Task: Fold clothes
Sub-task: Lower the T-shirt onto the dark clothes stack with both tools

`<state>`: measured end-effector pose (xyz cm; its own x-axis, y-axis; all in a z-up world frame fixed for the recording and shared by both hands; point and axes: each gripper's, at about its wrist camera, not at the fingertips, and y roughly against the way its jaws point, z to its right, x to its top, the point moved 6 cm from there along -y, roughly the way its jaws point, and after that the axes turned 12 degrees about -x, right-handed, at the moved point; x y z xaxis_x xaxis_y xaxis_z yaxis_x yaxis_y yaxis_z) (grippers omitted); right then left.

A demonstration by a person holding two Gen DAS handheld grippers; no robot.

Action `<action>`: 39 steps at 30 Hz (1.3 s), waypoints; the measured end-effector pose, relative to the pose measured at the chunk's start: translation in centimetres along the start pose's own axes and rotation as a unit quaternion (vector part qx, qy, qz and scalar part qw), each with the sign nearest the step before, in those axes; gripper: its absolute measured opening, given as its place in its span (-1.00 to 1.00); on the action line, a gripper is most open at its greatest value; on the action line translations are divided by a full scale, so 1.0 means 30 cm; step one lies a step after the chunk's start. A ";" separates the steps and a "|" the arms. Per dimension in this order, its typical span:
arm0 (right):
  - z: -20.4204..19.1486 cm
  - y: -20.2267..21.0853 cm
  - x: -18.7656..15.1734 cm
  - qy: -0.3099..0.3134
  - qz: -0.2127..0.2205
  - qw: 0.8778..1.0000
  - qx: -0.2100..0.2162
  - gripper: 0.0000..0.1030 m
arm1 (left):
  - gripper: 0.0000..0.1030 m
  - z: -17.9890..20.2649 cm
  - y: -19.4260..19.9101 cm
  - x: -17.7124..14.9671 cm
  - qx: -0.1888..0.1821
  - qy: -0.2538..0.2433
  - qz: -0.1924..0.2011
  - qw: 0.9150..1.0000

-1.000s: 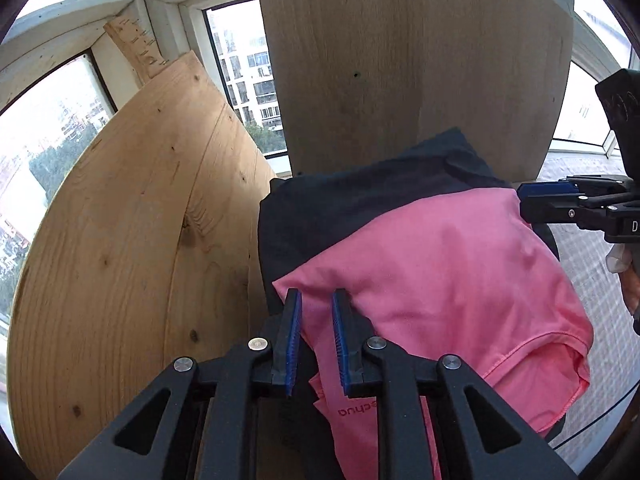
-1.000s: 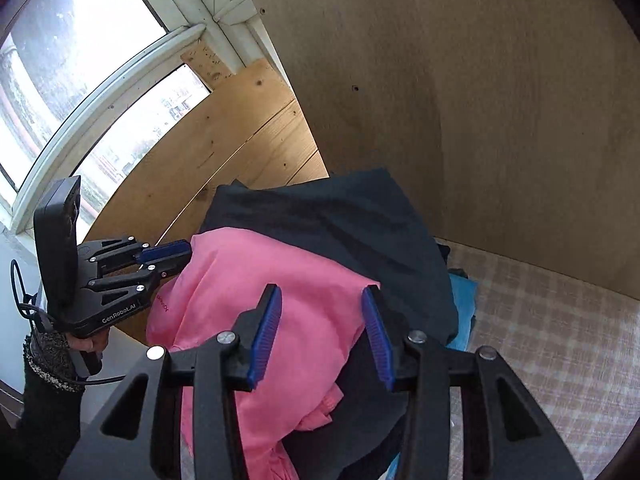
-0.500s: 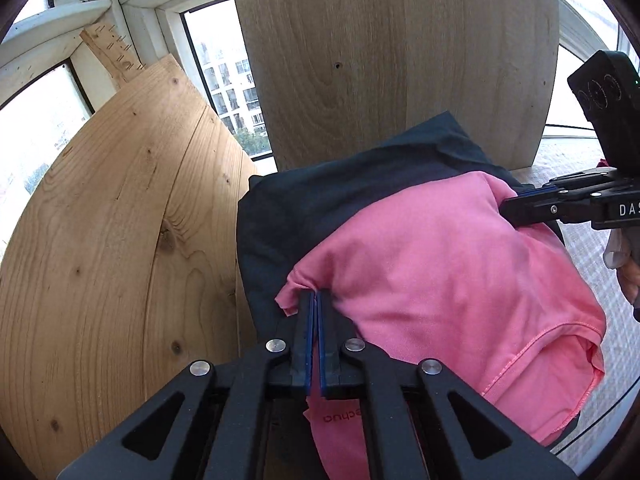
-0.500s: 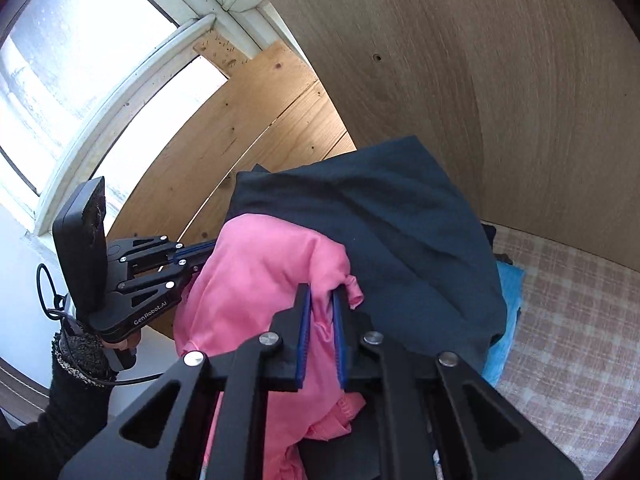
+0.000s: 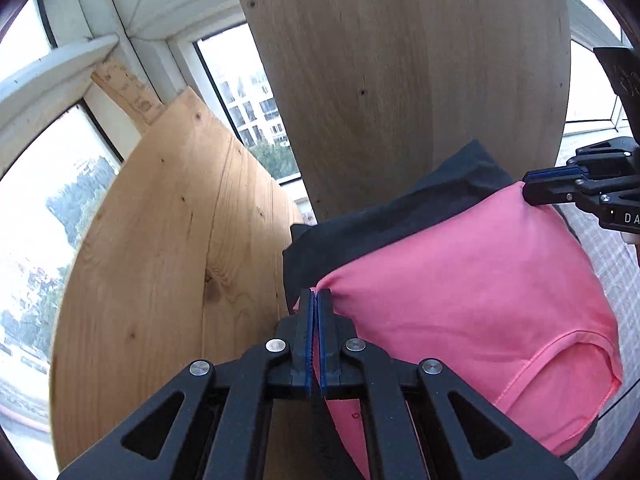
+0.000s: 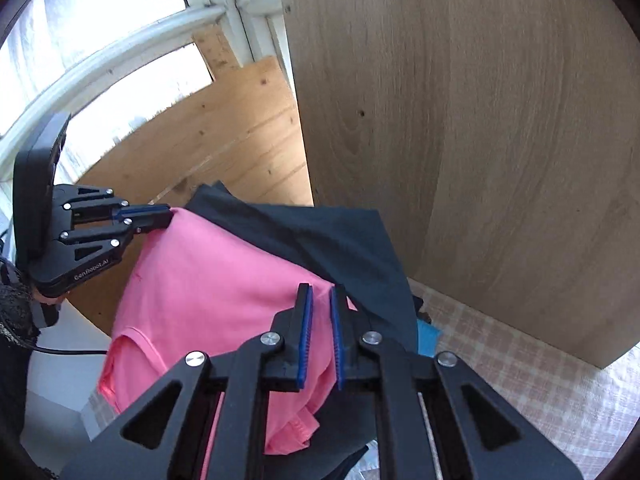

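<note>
Holding: both grippers held one pink shirt [image 5: 472,292] up between them, above a dark garment [image 6: 340,240].
Left gripper [image 5: 319,300]: its two blue-padded fingers [image 5: 307,340] were pressed together, pinching one corner of the pink shirt.
Right gripper [image 6: 320,296]: its fingers were almost together, with pink cloth squeezed in the thin gap. In the left view it gripped the far corner of the shirt.
Pink shirt: it was pulled fairly flat between the two corners. Its hemmed edge hung down loose at the near side.
Dark garment: it lay under and behind the pink shirt, on top of a pile.
Blue cloth [image 6: 428,336]: only a small bit peeked out under the dark garment, so what it was could not be told.
Checked cloth [image 6: 540,384]: it covered the surface to the right of the pile.
Containers: no box or basket could be seen; the clothes sat in a loose pile.
Hand [image 6: 44,300]: only a bit showed, gripping the left tool's handle, with a dark knitted sleeve [image 6: 14,312] cut off at the edge.
Light wood board [image 5: 160,260]: it leaned just left of the pile.
Big brown board [image 5: 400,80]: it stood upright behind the clothes.
Window [image 5: 248,96]: it was farthest back, with blurry buildings outside.
Hard to see: the small writing on the shirt was partly hidden behind the left gripper.
</note>
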<state>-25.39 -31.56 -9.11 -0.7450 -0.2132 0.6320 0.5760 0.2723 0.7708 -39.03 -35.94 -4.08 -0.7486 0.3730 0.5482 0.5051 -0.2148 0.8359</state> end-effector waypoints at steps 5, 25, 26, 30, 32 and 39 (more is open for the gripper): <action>0.119 0.082 -0.014 -0.091 0.008 0.995 0.037 -0.76 | -0.88 0.002 0.114 -0.055 0.012 0.013 0.030 0.999; 0.096 -0.087 -0.085 -0.131 -0.095 0.975 0.149 -0.17 | -0.42 0.799 0.096 -0.211 -0.093 -0.157 -0.043 0.982; 0.100 -0.093 -0.085 -0.138 -0.098 0.973 0.157 -0.17 | -0.48 0.793 0.059 -0.224 -0.082 -0.162 -0.059 0.982; 0.142 -0.069 -0.072 -0.182 -0.082 0.957 0.209 -0.17 | -0.74 0.740 0.082 -0.240 -0.136 -0.113 -0.057 0.983; 0.162 -0.058 -0.067 -0.191 -0.076 0.954 0.219 -0.17 | -0.80 0.708 0.110 -0.239 -0.152 -0.092 -0.055 0.983; 0.115 -0.101 -0.077 -0.159 -0.103 0.961 0.203 -0.17 | -0.83 0.707 0.158 -0.247 -0.160 -0.089 -0.054 0.982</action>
<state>-26.59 -28.66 -13.19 -0.9316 -0.0219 0.3629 0.2746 0.6118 0.7418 -22.00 -20.58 -4.76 -0.6891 0.5545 0.4666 0.2448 -0.4279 0.8700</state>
